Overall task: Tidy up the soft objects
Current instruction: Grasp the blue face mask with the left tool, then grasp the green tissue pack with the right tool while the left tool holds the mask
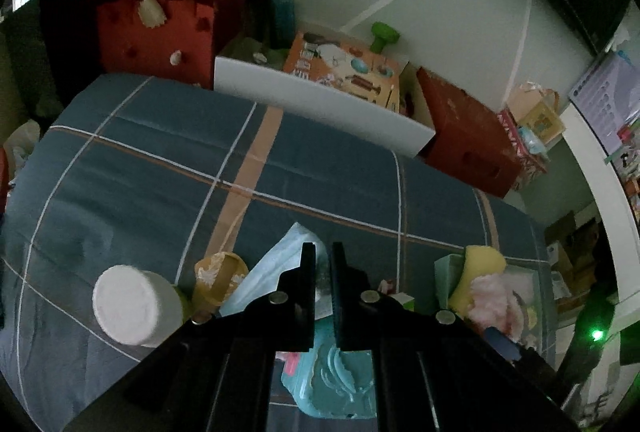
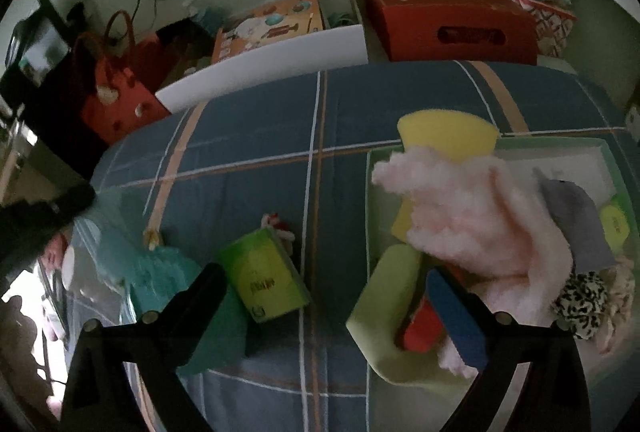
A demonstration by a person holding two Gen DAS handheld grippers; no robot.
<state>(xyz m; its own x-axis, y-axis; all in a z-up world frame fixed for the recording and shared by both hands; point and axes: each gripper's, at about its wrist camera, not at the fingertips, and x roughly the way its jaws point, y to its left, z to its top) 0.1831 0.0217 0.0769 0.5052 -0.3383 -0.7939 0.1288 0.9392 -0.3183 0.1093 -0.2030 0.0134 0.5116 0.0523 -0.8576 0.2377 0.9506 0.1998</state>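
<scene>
In the left wrist view my left gripper [image 1: 322, 272] is shut, its pads pinching the edge of a pale blue plastic packet [image 1: 272, 264] just above the checked blue bedspread [image 1: 160, 171]. A teal patterned packet [image 1: 340, 380] lies under it. My right gripper [image 2: 340, 292] stands wide open with nothing held; its left finger is by a green tissue pack [image 2: 264, 276], its right finger over a green box [image 2: 560, 145]. In the box are a yellow sponge [image 2: 448, 135], a pink fluffy cloth [image 2: 472, 224], a grey sock [image 2: 576, 220] and a blue sponge [image 2: 456, 320].
A white foam cylinder [image 1: 132, 306] and an orange cup-shaped thing [image 1: 218, 284] lie left of my left gripper. Beyond the bed's far edge are a white board [image 1: 320, 99], a red felt bag [image 1: 156, 31], an orange carton [image 1: 340, 67] and a red box [image 2: 452, 19].
</scene>
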